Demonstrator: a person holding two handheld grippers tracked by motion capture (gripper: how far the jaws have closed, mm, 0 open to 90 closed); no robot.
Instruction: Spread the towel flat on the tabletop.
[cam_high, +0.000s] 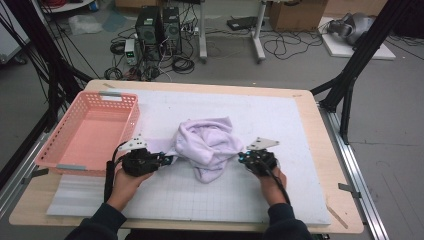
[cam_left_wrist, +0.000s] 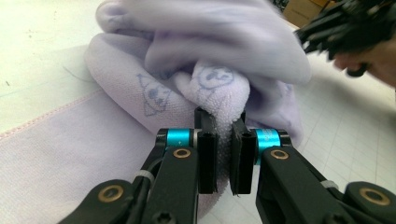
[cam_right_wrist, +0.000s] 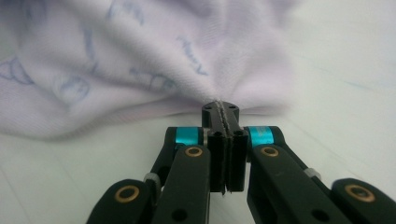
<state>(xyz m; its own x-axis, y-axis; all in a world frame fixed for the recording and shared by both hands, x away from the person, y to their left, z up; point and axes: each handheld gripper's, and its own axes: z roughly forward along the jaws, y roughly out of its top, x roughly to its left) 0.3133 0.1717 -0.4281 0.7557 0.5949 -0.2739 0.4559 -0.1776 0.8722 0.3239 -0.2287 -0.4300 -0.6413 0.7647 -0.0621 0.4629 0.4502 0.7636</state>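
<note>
A crumpled pale lilac towel (cam_high: 207, 142) with a printed pattern lies bunched in the middle of the white mat. My left gripper (cam_high: 170, 159) is at its left side. In the left gripper view, the left gripper (cam_left_wrist: 223, 119) is shut on a thick fold of the towel (cam_left_wrist: 210, 46). My right gripper (cam_high: 241, 158) is at the towel's right side. In the right gripper view, the right gripper (cam_right_wrist: 220, 108) is shut tight on a thin edge of the towel (cam_right_wrist: 140, 60), which fans out from the pads.
A pink plastic basket (cam_high: 131, 122) stands on the table's left side, close to my left hand. The white gridded mat (cam_high: 280, 125) covers most of the wooden table. The other hand and gripper (cam_left_wrist: 355, 28) show at the top right of the left gripper view.
</note>
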